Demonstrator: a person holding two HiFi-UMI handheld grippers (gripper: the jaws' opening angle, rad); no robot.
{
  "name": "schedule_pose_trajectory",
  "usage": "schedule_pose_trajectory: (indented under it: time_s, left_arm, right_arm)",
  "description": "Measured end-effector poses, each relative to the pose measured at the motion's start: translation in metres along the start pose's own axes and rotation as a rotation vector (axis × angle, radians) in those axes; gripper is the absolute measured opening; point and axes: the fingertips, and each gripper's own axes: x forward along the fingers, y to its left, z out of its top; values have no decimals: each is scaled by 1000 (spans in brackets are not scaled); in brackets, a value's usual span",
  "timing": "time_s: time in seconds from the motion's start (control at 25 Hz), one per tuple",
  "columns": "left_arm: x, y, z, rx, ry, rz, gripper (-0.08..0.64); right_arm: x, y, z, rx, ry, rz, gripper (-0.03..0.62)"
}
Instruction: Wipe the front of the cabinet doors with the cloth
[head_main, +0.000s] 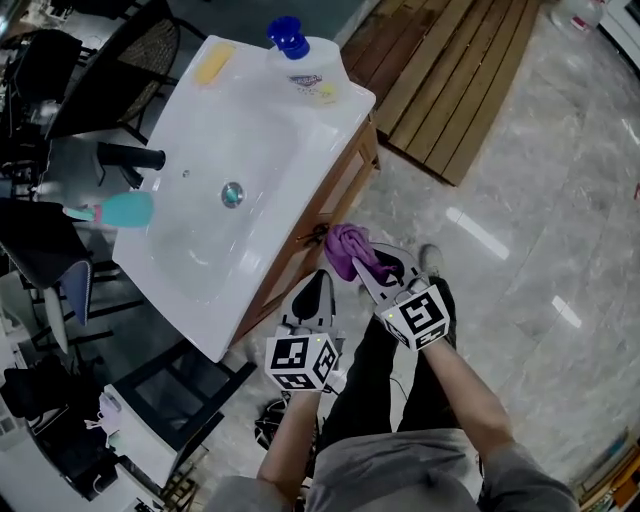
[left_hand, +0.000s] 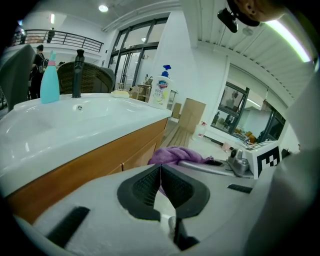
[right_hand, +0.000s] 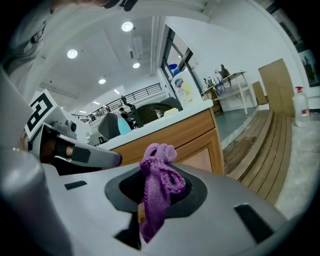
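A bunched purple cloth (head_main: 347, 250) is pinched in my right gripper (head_main: 366, 272) and sits close to the wooden cabinet doors (head_main: 322, 212) under the white basin (head_main: 200, 130). In the right gripper view the cloth (right_hand: 157, 182) hangs out between the shut jaws, with the cabinet doors (right_hand: 197, 142) just behind it. My left gripper (head_main: 312, 298) stands to the left of the right one, in front of the cabinet, with its jaws shut on nothing. From the left gripper view, the cloth (left_hand: 176, 155) lies past the shut pads (left_hand: 150, 186), beside the wooden front (left_hand: 100, 162).
On the basin stand a blue-capped bottle (head_main: 298, 58), a yellow soap (head_main: 213, 63), a teal bottle (head_main: 122, 210) and a black tap (head_main: 132, 157). A slatted wooden platform (head_main: 455, 75) lies on the marble floor behind the cabinet. Dark chairs (head_main: 45, 250) crowd the left side.
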Motion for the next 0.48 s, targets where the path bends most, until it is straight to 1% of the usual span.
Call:
schedule_pose_trajectory:
  time_s: [0.24, 0.48]
  left_arm:
    - [17, 14, -12, 1, 7, 26, 11]
    - [23, 22, -22, 0, 18, 38, 11]
  right_arm:
    - [25, -10, -18, -24, -2, 28, 70]
    - [43, -11, -26, -50, -5, 52, 70]
